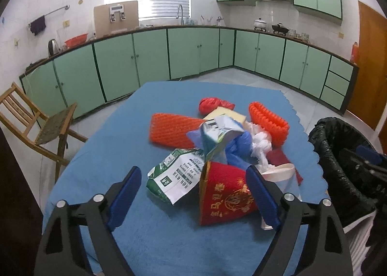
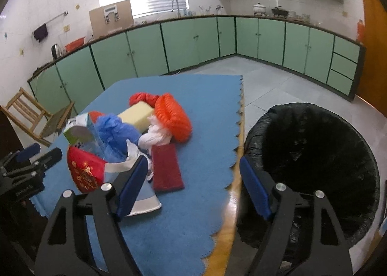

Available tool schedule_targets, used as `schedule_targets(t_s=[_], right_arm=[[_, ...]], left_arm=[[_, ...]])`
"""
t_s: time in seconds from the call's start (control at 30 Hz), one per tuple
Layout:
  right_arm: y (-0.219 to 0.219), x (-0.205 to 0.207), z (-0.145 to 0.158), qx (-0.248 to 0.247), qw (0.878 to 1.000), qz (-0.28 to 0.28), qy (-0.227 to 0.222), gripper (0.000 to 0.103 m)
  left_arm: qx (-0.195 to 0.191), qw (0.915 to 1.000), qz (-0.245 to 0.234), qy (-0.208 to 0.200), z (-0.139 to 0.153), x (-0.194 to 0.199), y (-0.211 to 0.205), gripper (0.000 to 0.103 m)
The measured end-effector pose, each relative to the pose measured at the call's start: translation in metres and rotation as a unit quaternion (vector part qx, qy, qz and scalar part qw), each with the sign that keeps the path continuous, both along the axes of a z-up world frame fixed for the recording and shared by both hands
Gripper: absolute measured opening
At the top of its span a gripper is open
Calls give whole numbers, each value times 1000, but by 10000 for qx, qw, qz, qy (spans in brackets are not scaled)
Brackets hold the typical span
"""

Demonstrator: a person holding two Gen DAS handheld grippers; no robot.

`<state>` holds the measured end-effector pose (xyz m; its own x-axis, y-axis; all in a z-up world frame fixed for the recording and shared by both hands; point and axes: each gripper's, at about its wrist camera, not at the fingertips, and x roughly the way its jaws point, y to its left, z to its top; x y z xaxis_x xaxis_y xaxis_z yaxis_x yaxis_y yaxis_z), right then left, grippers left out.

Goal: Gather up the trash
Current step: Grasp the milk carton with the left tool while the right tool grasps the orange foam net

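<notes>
Both tongs, left and right, gape wide beside heaped trash.

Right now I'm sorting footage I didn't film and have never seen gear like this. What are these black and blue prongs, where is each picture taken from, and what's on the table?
The prongs are two-finger grippers that a person holds, one in each hand, each with a wide-angle camera looking along its fingers. One picture is from the left gripper, the other from the right gripper. Both are open and hold nothing.

A blue mat covers the table, and a heap of trash lies on it: a red pouch with gold print, a green-and-white packet, a crushed carton, orange foam netting, blue plastic, white plastic, a yellow sponge and a dark red pad.

Beside the table stands a bin with a black liner, where the trash presumably goes.
</notes>
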<state>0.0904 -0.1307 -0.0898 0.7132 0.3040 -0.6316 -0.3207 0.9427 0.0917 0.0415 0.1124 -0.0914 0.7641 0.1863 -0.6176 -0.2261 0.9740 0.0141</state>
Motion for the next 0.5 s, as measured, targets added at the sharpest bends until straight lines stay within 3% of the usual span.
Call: schedule_targets(t_s=[0.5], right_arm=[[33,50,-18,-392,9991,143,65,72]], left_arm=[[-141,9998,-79,132,-17,31,10,77]])
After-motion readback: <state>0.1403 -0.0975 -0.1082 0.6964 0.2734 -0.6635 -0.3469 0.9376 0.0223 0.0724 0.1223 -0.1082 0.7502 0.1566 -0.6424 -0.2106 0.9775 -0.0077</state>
